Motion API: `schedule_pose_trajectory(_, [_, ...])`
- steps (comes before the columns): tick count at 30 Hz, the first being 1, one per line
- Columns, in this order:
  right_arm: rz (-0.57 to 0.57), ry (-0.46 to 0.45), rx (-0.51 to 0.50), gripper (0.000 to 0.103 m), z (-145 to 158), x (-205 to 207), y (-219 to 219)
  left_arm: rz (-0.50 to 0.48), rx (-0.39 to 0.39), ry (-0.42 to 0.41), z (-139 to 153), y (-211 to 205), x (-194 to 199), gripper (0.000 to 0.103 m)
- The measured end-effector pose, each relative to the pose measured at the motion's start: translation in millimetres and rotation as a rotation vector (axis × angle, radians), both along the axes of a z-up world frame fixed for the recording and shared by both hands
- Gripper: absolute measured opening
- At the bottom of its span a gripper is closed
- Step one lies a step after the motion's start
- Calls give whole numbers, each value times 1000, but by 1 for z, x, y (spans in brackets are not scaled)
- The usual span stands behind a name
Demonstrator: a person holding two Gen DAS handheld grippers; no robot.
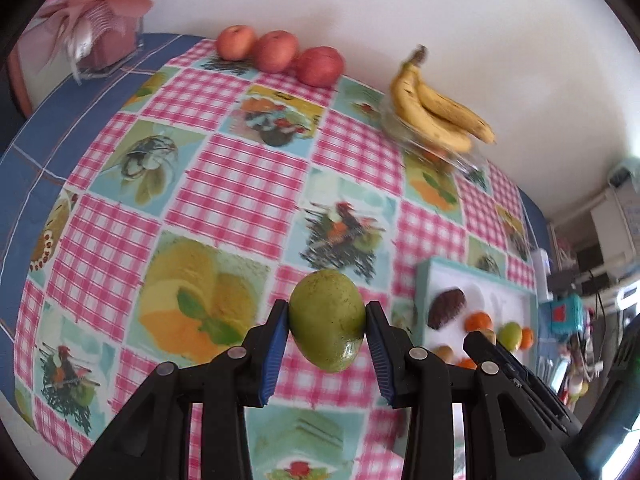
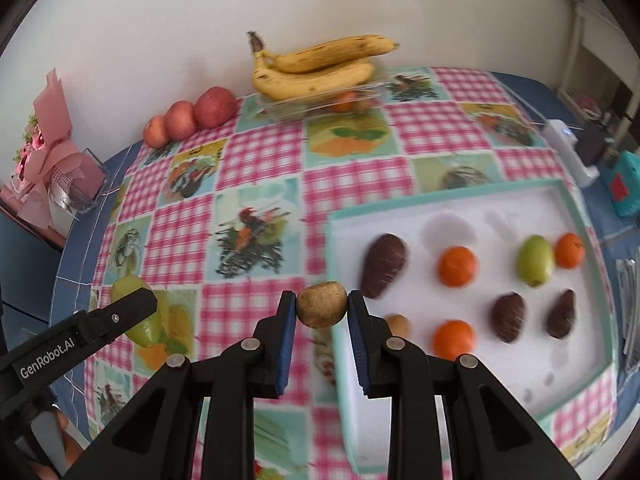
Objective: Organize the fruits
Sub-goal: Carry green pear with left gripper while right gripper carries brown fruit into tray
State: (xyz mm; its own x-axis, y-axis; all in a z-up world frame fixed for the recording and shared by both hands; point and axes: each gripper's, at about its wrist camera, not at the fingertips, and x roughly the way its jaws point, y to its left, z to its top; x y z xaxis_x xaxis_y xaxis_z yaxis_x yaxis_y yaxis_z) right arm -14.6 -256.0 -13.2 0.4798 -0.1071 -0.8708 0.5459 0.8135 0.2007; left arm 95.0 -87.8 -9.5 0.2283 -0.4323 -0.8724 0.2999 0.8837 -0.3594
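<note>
Left wrist view: a green mango [image 1: 327,319] is gripped between the blue-padded jaws of the left gripper [image 1: 326,320] and held above the tabletop [image 1: 224,184], which is covered by a pink-checked cloth printed with fruit pictures. Three red apples [image 1: 280,53] are lined up along the far edge by the white wall, and a bunch of bananas [image 1: 436,108] is rested on a clear plastic container [image 1: 432,148] further to the right. A pink-wrapped bouquet [image 1: 96,16] is seen at the far left corner. The right gripper's black arm is caught at the lower right, partly masking a teal-rimmed white tray [image 1: 424,280]. In the right wrist view, a small brown round fruit [image 2: 321,305] is clamped in the jaws of the right gripper [image 2: 322,308], held just beside the tray's near left corner. Laid out on the tray's white insert are three dark brown ridged fruits [image 2: 385,265], three oranges [image 2: 457,266], a second green mango [image 2: 535,261] and another small brown fruit [image 2: 398,325], each set apart from the others. The left gripper with its mango is seen at the lower left of this view, well apart from the tray. A teal box [image 2: 624,190] is seen beyond the tray at the right edge.
</note>
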Motion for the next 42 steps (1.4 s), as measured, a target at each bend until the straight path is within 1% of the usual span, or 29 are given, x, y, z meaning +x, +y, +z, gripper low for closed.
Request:
schedule_pose_trajectory(3, [-26, 6, -4, 27, -1, -21, -9, -53, -12, 7, 1, -16, -19, 41])
schedule_pose_trajectory(6, [-58, 30, 0, 27, -7, -39, -20, -123, -7, 19, -1, -37, -39, 41])
schedule_pose_trajectory(12, [-149, 87, 18, 27, -21, -78, -44, -264, 45, 20, -12, -86, -81, 41])
schedule_pose_trajectory(17, [-238, 132, 64, 27, -38, -107, -70, -330, 70, 52, -28, -113, -99, 41])
schedule_pose_trajectory(20, [-282, 154, 99, 27, -49, -121, -85, -363, 94, 43, -33, -126, -109, 41])
schedule_pose_trajectory(23, [-315, 182, 112, 27, -57, -131, -95, -397, 106, 33, -36, -138, -119, 41])
schedule_pose_trajectory(28, [-345, 201, 114, 27, -66, -140, -106, -413, 144, 46, -52, -149, -121, 41])
schedule_pose_trajectory(32, [-362, 211, 114, 27, -71, -145, -113, -416, 174, 38, -60, -154, -122, 41])
schedule_pose_trajectory(42, [-361, 215, 140, 28, -84, -150, -119, -417, 198, 46, -70, -157, -119, 41])
